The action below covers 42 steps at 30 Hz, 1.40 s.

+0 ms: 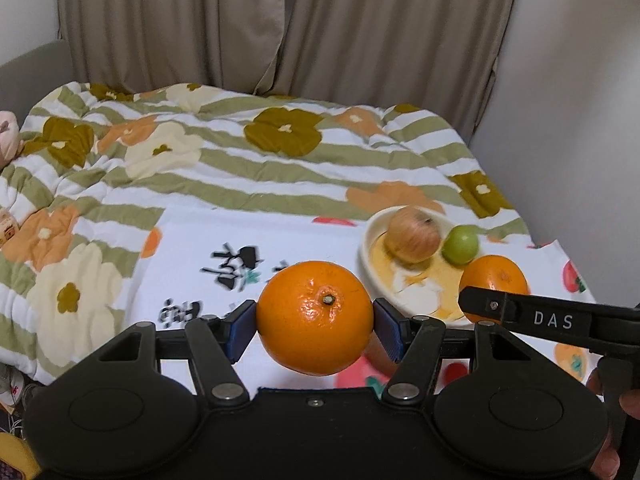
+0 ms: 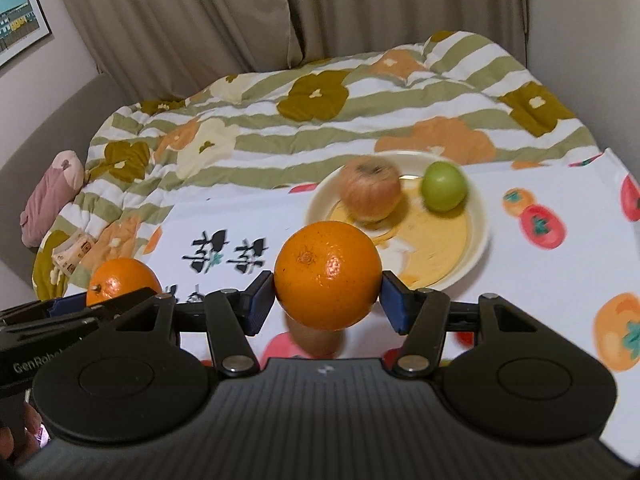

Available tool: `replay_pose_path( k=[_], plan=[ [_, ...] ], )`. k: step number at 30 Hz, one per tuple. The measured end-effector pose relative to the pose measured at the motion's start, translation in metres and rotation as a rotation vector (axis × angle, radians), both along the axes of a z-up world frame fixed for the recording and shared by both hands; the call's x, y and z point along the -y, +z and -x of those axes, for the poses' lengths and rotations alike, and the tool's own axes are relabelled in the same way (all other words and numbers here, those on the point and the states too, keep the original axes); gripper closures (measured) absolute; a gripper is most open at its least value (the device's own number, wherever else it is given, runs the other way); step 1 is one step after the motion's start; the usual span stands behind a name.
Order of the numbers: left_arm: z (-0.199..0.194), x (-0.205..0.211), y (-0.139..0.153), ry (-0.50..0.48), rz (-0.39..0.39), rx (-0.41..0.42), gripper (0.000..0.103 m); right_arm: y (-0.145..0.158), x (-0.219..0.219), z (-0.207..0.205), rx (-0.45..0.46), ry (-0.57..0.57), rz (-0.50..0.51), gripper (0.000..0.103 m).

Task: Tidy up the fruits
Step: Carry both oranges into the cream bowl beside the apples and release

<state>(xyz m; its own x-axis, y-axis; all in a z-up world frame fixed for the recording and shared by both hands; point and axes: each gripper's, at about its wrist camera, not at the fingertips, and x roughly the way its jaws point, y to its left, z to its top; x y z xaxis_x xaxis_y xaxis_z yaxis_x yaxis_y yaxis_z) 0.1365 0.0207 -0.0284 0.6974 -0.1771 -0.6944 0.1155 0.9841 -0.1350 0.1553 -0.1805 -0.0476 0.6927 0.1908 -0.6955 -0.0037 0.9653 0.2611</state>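
Observation:
My left gripper (image 1: 315, 322) is shut on an orange (image 1: 315, 316), stem towards the camera, held above the white fruit-print cloth (image 1: 192, 248). My right gripper (image 2: 327, 300) is shut on a second orange (image 2: 328, 274). In the left wrist view that second orange (image 1: 494, 280) shows at the right, behind the right gripper's black finger. In the right wrist view the left-held orange (image 2: 122, 280) shows at the lower left. A cream plate (image 2: 478, 236) on the cloth holds a reddish apple (image 2: 370, 188) and a small green fruit (image 2: 444, 186). The same plate (image 1: 366, 248), apple (image 1: 412, 234) and green fruit (image 1: 460, 245) lie beyond my left gripper.
The cloth lies on a bed with a green-striped flower quilt (image 1: 248, 160). Beige curtains (image 1: 280, 20) hang behind the bed. A pink soft toy (image 2: 48, 200) and a small packet (image 2: 74, 254) lie at the quilt's left side. A framed picture (image 2: 20, 16) hangs on the left wall.

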Motion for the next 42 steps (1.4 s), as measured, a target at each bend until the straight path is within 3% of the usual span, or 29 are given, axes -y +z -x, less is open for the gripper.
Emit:
replay_pose_path(
  k=[8,18,33,41,42],
  plan=[
    [-0.016,0.053,0.001,-0.007,0.01,0.013,0.036,0.003,0.061,-0.012,0.019,0.01,0.02,0.031],
    [-0.057,0.113,-0.027,-0.03,-0.01,-0.014,0.036,-0.011,0.116,-0.049,0.027,0.06,0.05,0.031],
    [-0.107,0.162,-0.083,-0.061,-0.125,-0.113,0.036,-0.051,0.142,-0.099,-0.018,0.152,0.058,0.031],
    [-0.107,0.169,-0.091,-0.102,-0.165,-0.138,0.035,-0.054,0.141,-0.106,-0.019,0.184,0.061,0.031],
    [-0.103,0.169,-0.088,-0.107,-0.165,-0.122,0.029,-0.054,0.142,-0.106,-0.021,0.187,0.058,0.031]
  ],
)
